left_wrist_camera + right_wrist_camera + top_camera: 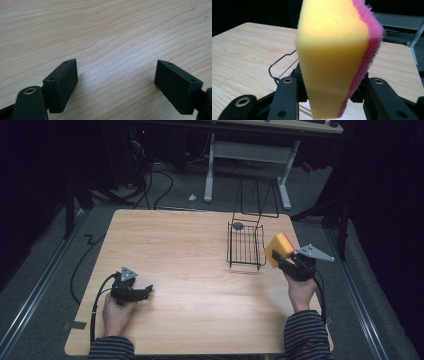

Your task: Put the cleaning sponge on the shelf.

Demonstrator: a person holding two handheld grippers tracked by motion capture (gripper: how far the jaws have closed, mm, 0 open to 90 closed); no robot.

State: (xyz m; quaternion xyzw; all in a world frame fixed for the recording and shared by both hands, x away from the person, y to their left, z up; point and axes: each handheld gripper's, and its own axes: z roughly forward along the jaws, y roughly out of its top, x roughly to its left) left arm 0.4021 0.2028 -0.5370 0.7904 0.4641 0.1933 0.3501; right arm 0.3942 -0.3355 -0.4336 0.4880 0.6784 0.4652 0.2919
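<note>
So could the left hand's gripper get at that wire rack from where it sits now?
Probably yes: the left gripper rests open on the table, and bare wood lies between it and the wire rack. The right gripper holds its sponge beside the rack, not across that path.

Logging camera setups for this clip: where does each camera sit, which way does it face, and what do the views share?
High view: above the person's side, looking forward and down on the wooden table; both striped sleeves and hands show, left gripper open, right gripper holding the sponge beside the wire rack.
Left gripper view: rides the left gripper, facing bare tabletop between its parted jaws.
Right gripper view: rides the right gripper, facing the clamped sponge.
Shared: high and right gripper views both show sponge and rack.
</note>
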